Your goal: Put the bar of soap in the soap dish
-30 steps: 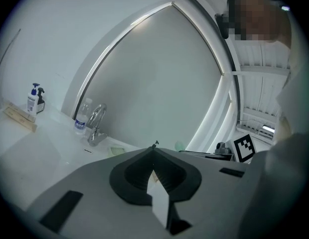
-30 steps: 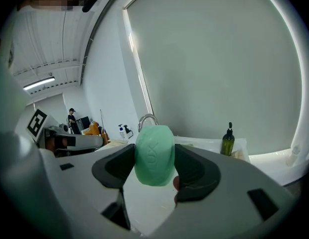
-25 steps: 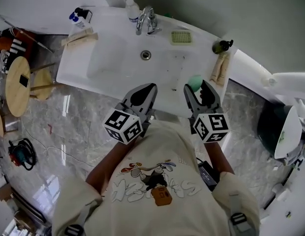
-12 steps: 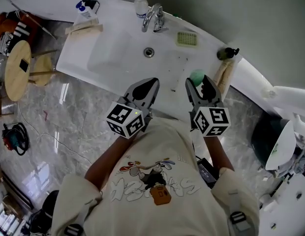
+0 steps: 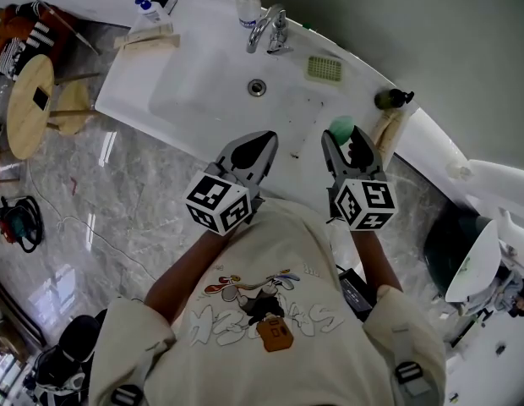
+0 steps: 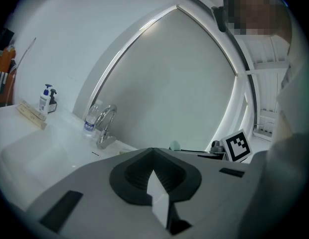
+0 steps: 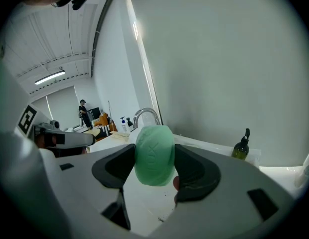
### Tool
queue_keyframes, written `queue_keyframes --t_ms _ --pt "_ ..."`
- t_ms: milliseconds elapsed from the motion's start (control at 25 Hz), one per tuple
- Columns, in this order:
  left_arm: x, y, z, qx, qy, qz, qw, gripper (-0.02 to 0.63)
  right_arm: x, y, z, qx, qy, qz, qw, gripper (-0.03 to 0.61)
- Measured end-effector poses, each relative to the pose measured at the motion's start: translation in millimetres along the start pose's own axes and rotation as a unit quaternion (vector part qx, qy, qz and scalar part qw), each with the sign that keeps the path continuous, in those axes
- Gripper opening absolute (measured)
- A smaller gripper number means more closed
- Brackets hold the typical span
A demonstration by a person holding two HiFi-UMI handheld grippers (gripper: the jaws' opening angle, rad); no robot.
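Gripping the bar of soap [image 7: 154,155], undelivered
The right gripper [image 5: 346,142] clamped it; left gripper [image 5: 249,152] pinched together, empty; soap dish [image 5: 324,68] lay bare.

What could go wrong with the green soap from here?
The bar of soap is rounded and pinched only at its sides by the right tool, so it might slip out and drop into the sink basin. The soap dish sits on the far rim near the faucet, so the reach across could bump the faucet or miss the small dish.
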State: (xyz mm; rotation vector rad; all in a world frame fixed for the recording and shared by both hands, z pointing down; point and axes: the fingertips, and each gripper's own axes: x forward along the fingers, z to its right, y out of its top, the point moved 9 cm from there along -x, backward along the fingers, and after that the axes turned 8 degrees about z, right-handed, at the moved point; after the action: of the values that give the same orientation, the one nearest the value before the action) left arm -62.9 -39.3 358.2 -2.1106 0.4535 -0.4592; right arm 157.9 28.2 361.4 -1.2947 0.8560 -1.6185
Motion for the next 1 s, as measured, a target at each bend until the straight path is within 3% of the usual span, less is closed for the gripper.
queue_keyframes --t_ms 1000 --pt "26 -9 -7 -0.021 0.052 0.006 0.9984 0.008 55 17 52 -0.055 0.016 -0.024 0.998 0.261"
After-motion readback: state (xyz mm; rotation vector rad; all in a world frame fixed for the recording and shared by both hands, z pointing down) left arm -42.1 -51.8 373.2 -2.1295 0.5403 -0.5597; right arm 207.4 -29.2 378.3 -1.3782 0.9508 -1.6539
